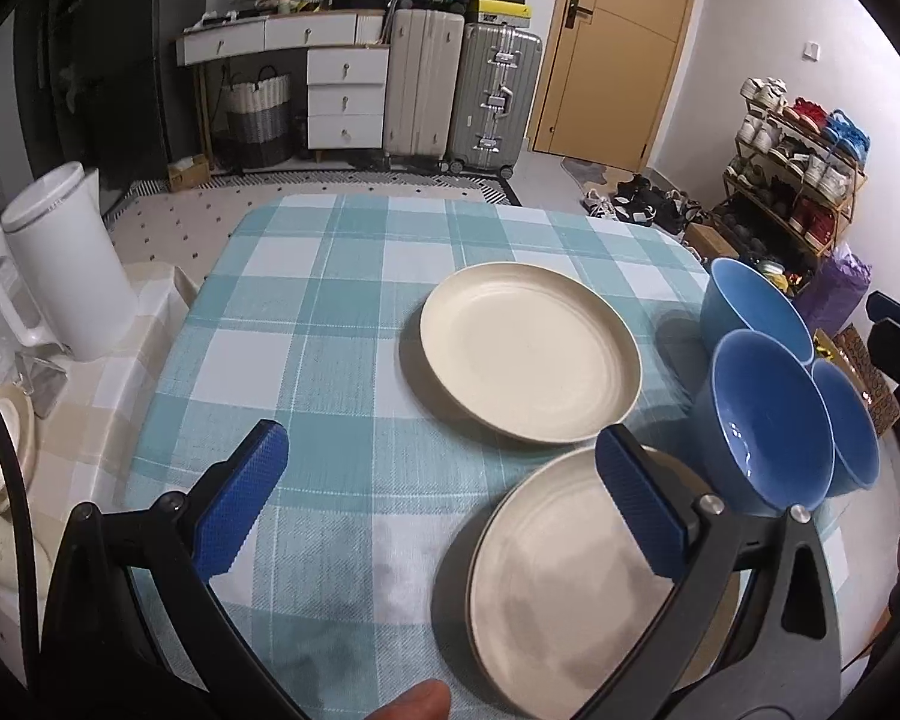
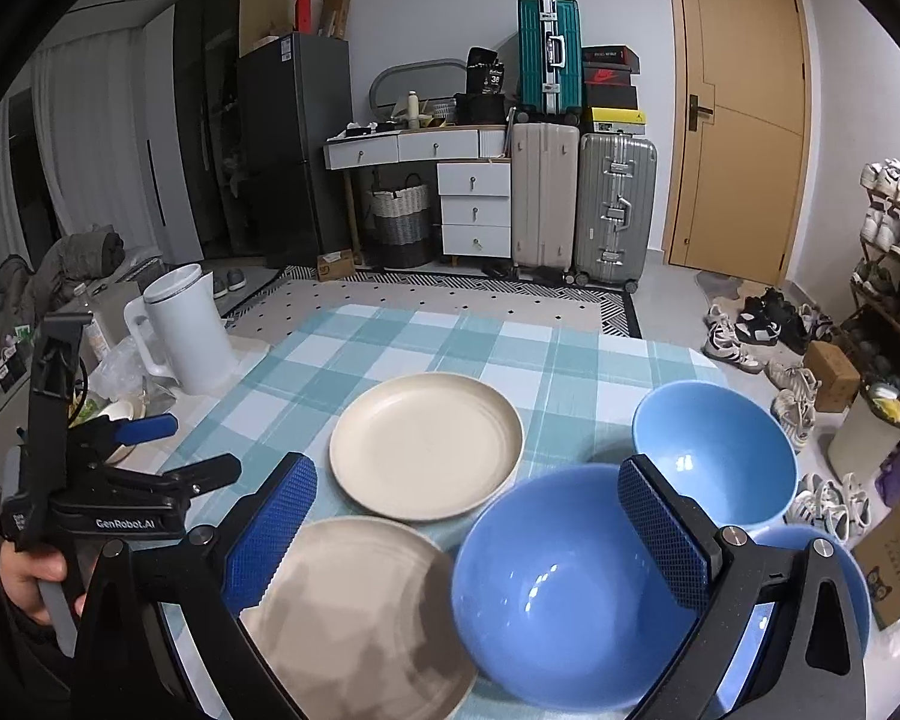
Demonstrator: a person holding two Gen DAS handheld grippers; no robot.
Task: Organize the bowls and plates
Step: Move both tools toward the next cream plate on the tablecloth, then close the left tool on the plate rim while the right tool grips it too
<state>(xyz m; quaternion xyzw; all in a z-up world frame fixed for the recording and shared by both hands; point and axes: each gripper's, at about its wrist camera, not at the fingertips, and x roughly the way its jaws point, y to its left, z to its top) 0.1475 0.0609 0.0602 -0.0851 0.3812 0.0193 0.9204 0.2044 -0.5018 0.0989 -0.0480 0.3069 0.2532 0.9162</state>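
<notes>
With both sets of jaws spread and empty, I'd pinch the near cream plate (image 1: 570, 588) by its thin, stiff, slippery rim, just beside the blue bowls (image 2: 564, 588).

Right tongs (image 2: 468, 534) agape above blue bowl (image 2: 546, 594), beside cream plate (image 2: 426, 444).
</notes>
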